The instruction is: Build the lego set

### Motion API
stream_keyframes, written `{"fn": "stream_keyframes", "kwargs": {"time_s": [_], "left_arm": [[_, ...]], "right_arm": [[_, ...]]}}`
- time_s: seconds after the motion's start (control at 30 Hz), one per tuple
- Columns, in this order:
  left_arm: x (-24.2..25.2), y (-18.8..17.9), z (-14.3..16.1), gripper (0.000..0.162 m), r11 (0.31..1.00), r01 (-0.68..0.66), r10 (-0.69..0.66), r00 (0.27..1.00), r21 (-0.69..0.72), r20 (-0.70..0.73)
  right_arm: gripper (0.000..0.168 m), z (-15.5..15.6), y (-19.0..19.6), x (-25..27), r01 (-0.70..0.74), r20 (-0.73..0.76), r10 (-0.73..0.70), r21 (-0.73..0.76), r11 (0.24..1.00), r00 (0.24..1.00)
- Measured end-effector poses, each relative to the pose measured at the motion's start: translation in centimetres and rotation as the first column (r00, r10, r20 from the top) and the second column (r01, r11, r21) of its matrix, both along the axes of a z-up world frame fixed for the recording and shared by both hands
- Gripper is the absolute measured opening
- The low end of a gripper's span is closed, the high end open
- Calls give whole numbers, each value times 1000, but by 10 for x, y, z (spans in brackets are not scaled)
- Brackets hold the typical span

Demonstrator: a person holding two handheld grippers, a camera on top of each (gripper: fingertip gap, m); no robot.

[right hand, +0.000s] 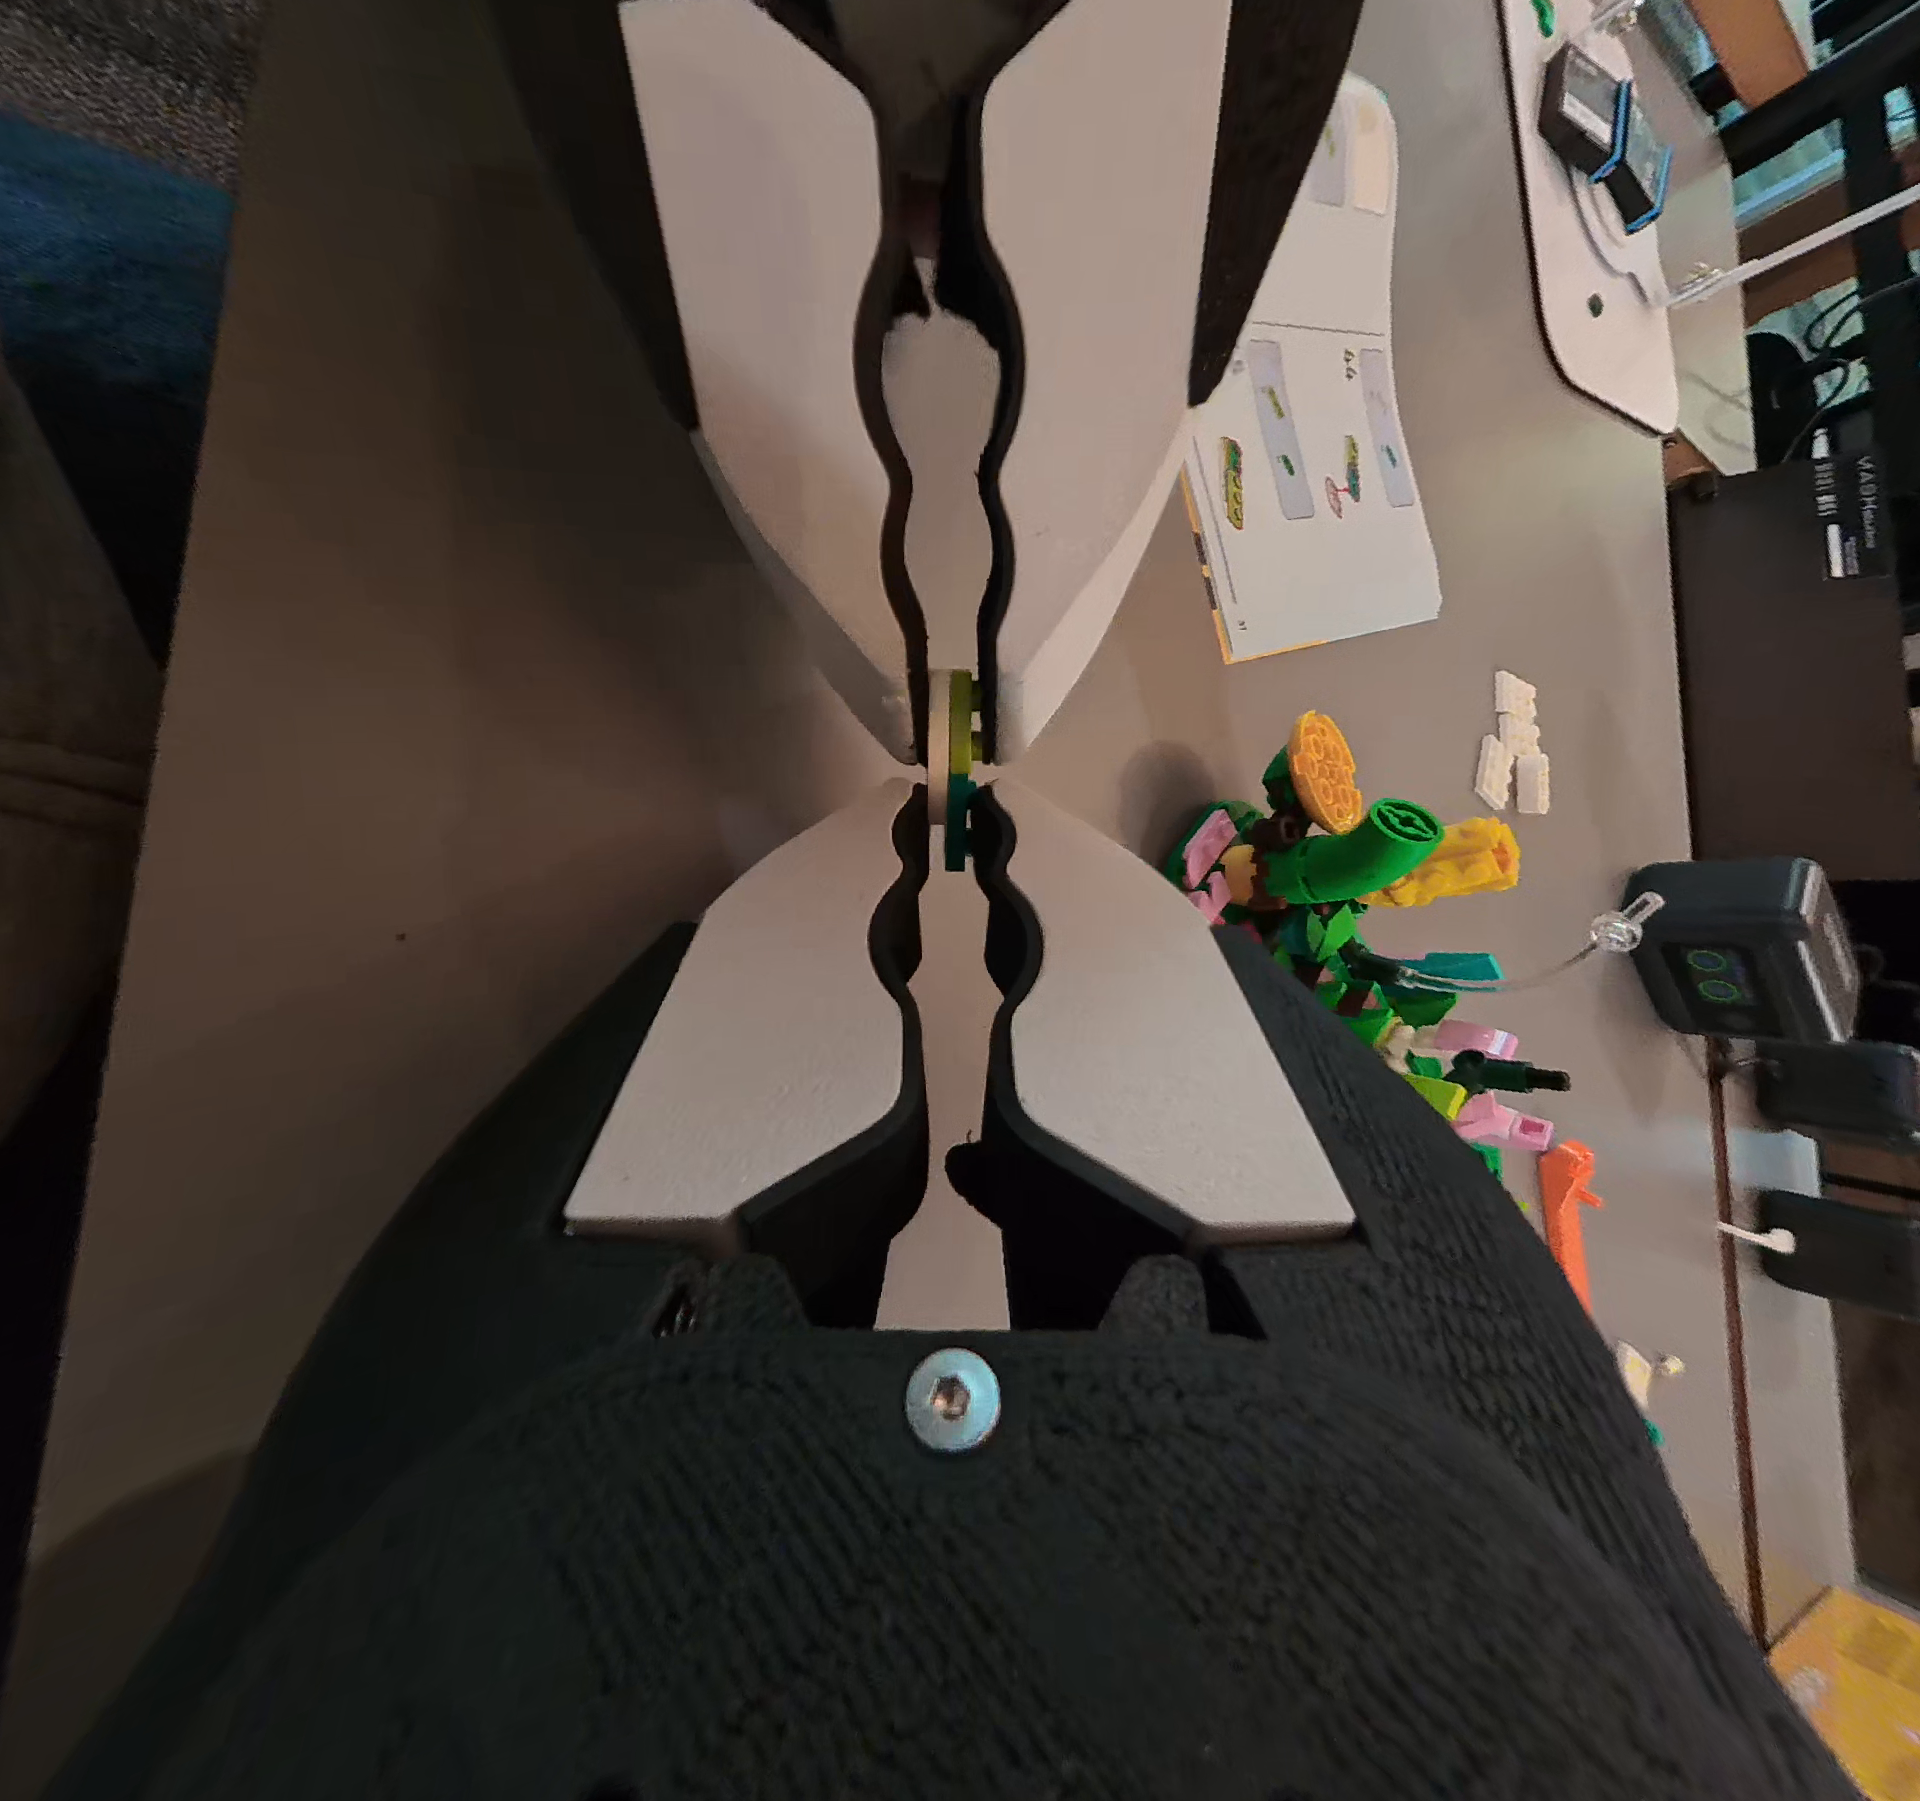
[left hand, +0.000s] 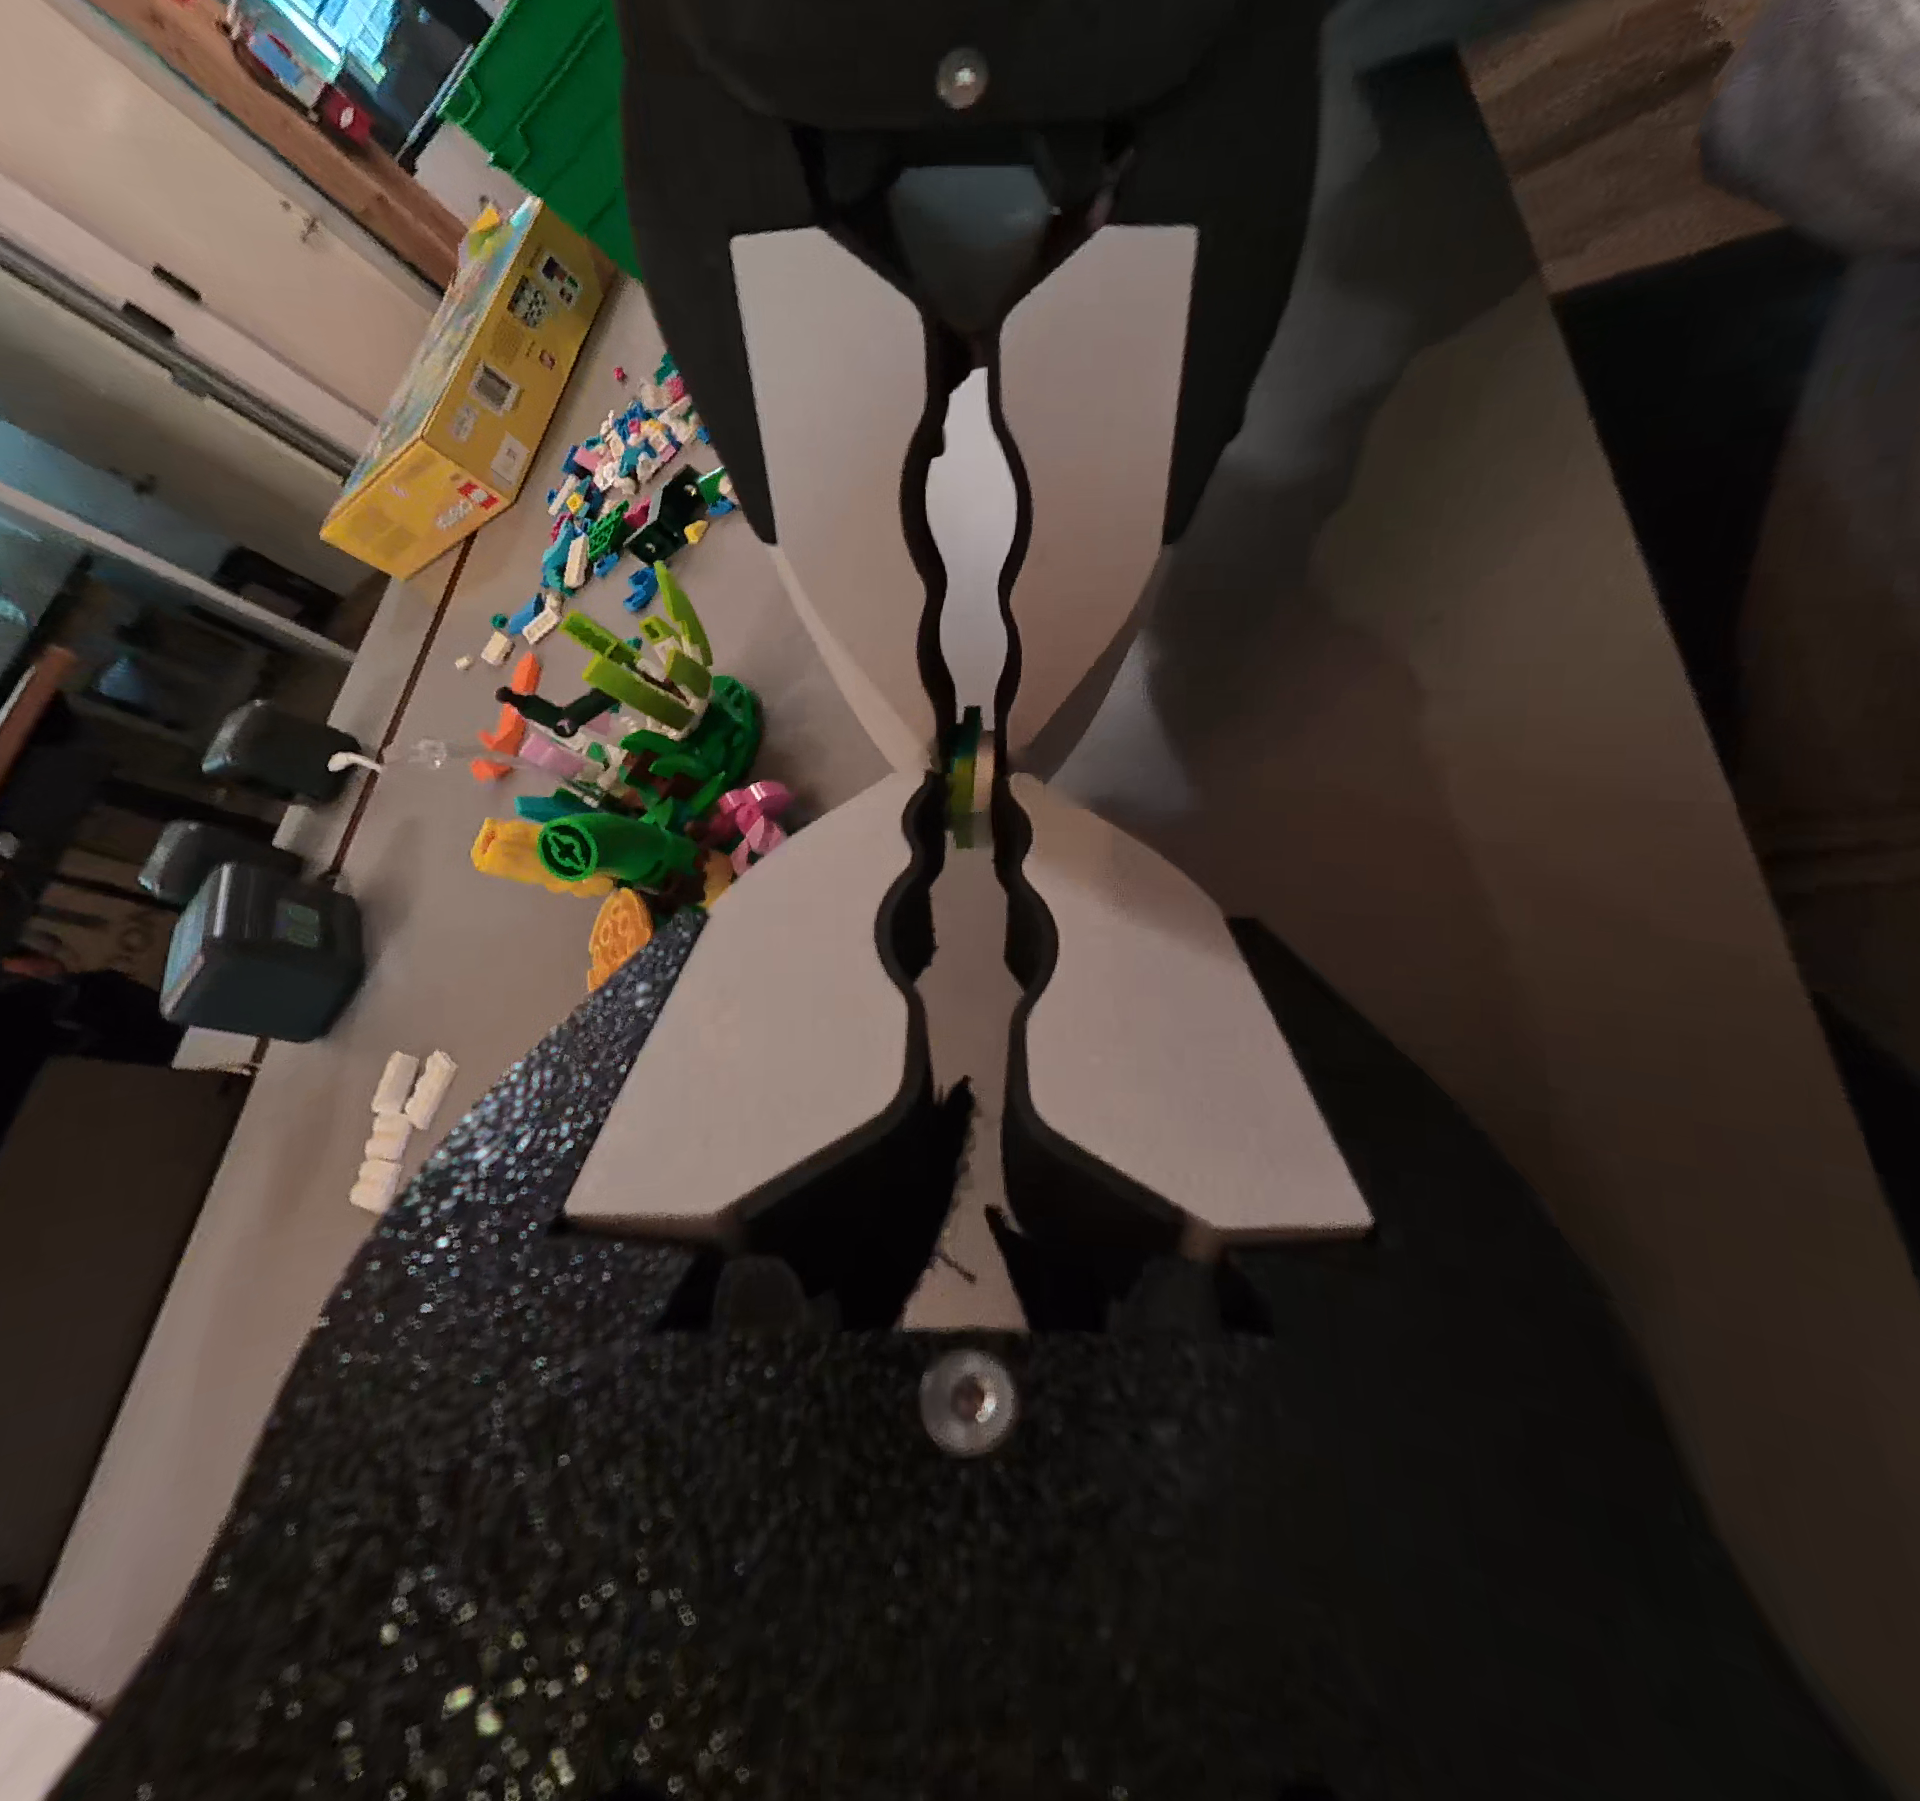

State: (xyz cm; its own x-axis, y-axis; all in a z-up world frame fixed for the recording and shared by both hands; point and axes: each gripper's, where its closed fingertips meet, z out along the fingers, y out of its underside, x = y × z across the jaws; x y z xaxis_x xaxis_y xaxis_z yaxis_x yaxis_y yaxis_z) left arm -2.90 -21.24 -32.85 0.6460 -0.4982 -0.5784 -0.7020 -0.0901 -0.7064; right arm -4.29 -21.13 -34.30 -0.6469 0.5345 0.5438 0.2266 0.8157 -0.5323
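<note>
In the left wrist view, a yellow cardboard set box (left hand: 473, 401) lies at about ten o'clock on the grey table (left hand: 436, 930), with a green plastic crate (left hand: 545, 78) behind it. Just right of the box is a loose heap of small multicoloured bricks (left hand: 623, 494). Below that, at nine o'clock from the gripper tips, stands the partly built green, pink and yellow plant model (left hand: 634, 795), a thick green tube at its near side. A cluster of small white bricks (left hand: 400, 1128) sits at seven o'clock, and dark grey boxy devices (left hand: 260, 951) line the table's far left edge.

The left gripper (left hand: 961, 795), black with pale finger faces, rises from six o'clock; the other gripper faces it from twelve. Their tips meet at centre, pinching between them a small stack of round flat pieces, green, lime and white (left hand: 966, 775). Both pairs of fingers stand narrow, closed on this stack, held above the table.

In the right wrist view the right gripper (right hand: 954, 806) comes from six o'clock, its tips nipping the teal end of the same stack (right hand: 956, 775). At two o'clock lies an open white instruction booklet (right hand: 1320, 504), with a white rounded board (right hand: 1590, 297) beyond it. The plant model (right hand: 1340, 889) stands at three o'clock, white bricks (right hand: 1512, 754) just past it, an orange plastic brick separator (right hand: 1569, 1221) at four o'clock.
</note>
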Motion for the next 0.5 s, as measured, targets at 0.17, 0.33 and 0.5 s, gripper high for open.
{"fn": "stream_keyframes", "kwargs": {"time_s": [0.17,0.33,0.5], "left_arm": [[5,-7,-11,8,996,67,-73,991,-65,-110],[1,-7,-17,8,996,36,-50,982,-78,-181],[-6,3,-8,8,996,-77,75,997,-52,-33]], "right_arm": [[7,-9,-5,5,-44,38,41,83,996,998],[7,-15,-3,2,-51,22,48,169,984,999],[7,-8,5,-6,-13,-47,23,200,980,999]]}}
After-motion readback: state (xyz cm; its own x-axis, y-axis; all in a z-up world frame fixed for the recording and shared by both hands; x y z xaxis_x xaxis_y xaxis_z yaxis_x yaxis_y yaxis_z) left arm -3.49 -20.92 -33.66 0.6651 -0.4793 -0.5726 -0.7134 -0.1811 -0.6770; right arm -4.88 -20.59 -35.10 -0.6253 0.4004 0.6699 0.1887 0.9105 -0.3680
